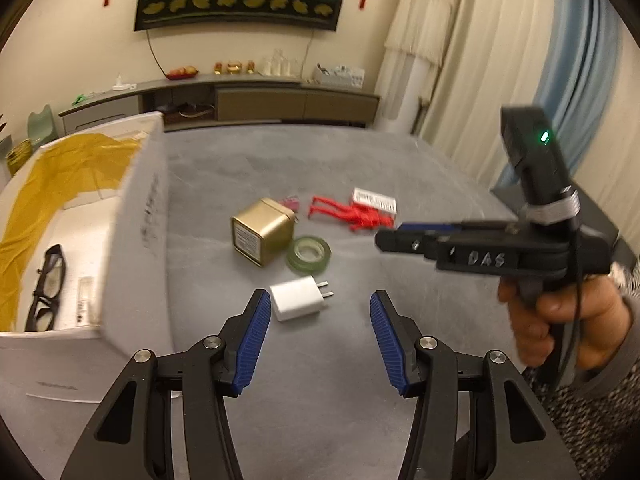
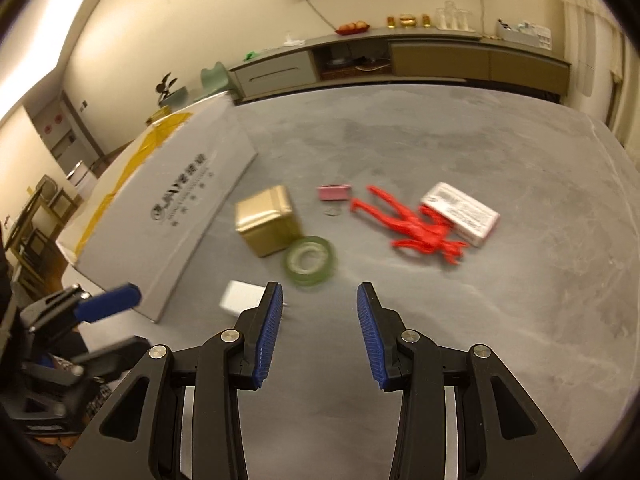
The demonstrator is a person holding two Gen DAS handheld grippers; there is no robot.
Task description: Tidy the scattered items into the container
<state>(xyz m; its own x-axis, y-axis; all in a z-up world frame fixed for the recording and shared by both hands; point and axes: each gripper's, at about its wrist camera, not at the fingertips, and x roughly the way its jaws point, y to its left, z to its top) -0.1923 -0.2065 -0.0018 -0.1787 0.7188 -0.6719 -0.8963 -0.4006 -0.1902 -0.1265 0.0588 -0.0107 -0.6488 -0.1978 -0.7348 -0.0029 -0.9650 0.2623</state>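
Both claws are spread apart and holding nothing, hovering over the grey stone-look table (image 1: 360, 168). The left claw (image 1: 320, 340) has the white two-prong plug charger (image 1: 298, 297) just ahead at 11 o'clock. The right claw (image 2: 320, 334) has the green translucent tape roll (image 2: 310, 260) at 12 o'clock, touching a gold square tin (image 2: 267, 220). A red plastic figure (image 2: 416, 229) lies at 1 o'clock against a white printed packet (image 2: 460, 212); there's a small pink case (image 2: 334, 192) nearby. The white cardboard box (image 1: 136, 240) at 9 o'clock holds black-framed glasses (image 1: 48, 288) and yellow cloth (image 1: 60, 184).
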